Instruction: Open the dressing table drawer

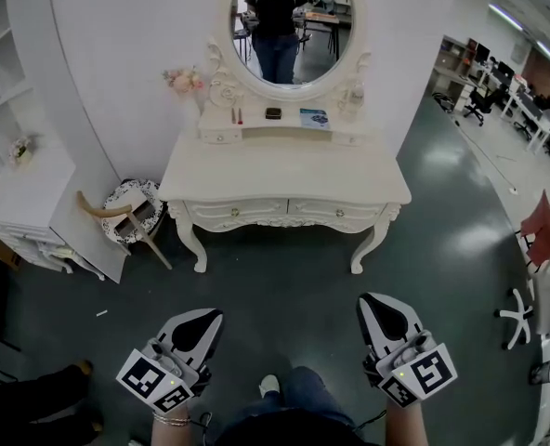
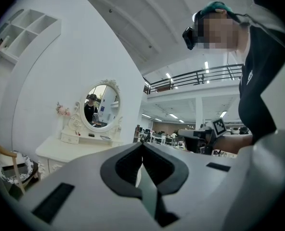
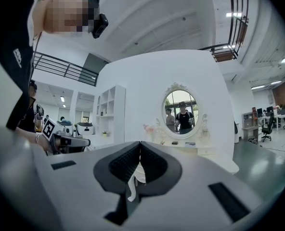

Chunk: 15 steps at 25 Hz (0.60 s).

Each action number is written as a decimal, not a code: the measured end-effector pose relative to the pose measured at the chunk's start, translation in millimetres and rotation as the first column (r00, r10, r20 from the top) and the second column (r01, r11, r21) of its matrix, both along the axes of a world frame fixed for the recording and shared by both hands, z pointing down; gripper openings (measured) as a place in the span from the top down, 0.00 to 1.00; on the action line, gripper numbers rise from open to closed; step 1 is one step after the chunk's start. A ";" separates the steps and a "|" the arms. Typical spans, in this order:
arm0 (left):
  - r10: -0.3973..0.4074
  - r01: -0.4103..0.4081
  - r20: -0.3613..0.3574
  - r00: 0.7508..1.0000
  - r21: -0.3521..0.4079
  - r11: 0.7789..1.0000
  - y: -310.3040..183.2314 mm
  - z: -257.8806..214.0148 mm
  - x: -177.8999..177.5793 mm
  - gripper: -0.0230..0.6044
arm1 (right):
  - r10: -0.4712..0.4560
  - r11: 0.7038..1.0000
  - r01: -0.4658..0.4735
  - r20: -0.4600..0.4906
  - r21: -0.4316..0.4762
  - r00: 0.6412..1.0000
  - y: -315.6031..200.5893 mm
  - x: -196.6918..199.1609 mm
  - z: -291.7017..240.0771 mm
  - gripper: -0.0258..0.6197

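Left gripper [image 1: 203, 321] and right gripper [image 1: 375, 307] both clenched, empty, well off the drawer [image 1: 239, 213], and arriving shut they'd just bump it

The person wears a black short-sleeved top [image 2: 265, 57] with small white print on the chest, blue jeans [image 1: 303, 388] and a pale shoe [image 1: 269, 385]. A thin beaded bracelet [image 1: 171, 421] circles the left wrist. A black camera [image 2: 189, 36] sits at the brow under teal headgear [image 2: 214, 6]. The left gripper [image 1: 207, 319] and right gripper [image 1: 372, 301] look alike (pale grey shells, black ridged pads narrowing to a point), and each carries a white cube [image 1: 154, 379] printed with black square markers.
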<state>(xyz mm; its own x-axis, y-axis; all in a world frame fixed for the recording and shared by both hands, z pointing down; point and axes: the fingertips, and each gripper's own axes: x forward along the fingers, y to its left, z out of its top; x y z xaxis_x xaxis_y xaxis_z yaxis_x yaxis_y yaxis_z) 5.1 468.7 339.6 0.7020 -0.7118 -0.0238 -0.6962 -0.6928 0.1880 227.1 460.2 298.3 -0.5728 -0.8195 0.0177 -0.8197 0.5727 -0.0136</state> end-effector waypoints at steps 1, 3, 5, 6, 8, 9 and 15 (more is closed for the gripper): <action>-0.002 0.002 -0.001 1.000 -0.006 1.000 -1.2 1.4 -2.1 0.94 | 0.003 1.000 -0.003 -0.003 -0.006 1.000 -0.6 -1.3 1.7 0.93; -0.002 0.002 -0.003 1.000 -0.020 1.000 -3.6 5.1 -4.8 0.94 | 0.007 1.000 -0.007 -0.008 -0.017 1.000 -3.0 -2.7 4.3 0.93; 0.001 -0.001 0.002 1.000 -0.036 0.999 -7.5 10.0 -6.0 0.94 | 0.008 1.000 -0.008 -0.009 -0.026 1.000 -7.2 -3.5 7.1 0.93; 0.003 -0.003 0.006 1.000 -0.042 0.999 -10.2 12.2 -6.1 0.94 | 0.006 1.000 -0.006 -0.008 -0.030 1.000 -10.2 -4.2 8.8 0.93; 0.003 -0.002 0.008 1.000 -0.050 0.999 -16.6 14.8 -5.8 0.94 | -0.004 0.999 0.004 -0.009 -0.038 1.000 -17.8 -6.3 12.3 0.93; 0.001 0.000 0.007 1.000 -0.052 0.999 -20.2 15.2 -5.5 0.94 | -0.011 0.999 0.011 -0.011 -0.040 1.000 -22.3 -7.8 13.5 0.93; -0.006 0.006 0.002 1.000 -0.076 0.997 -45.2 20.8 1.3 0.94 | -0.049 0.998 0.048 -0.010 -0.049 0.999 -52.0 -11.7 15.3 0.93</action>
<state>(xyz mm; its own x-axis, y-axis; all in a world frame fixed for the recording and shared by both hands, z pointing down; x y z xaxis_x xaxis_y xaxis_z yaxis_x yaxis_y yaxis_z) 6.4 423.5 360.4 0.6974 -0.7160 0.0318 -0.7010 -0.6722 0.2382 215.3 408.1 313.6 -0.6113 -0.7889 0.0633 -0.7913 0.6105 -0.0333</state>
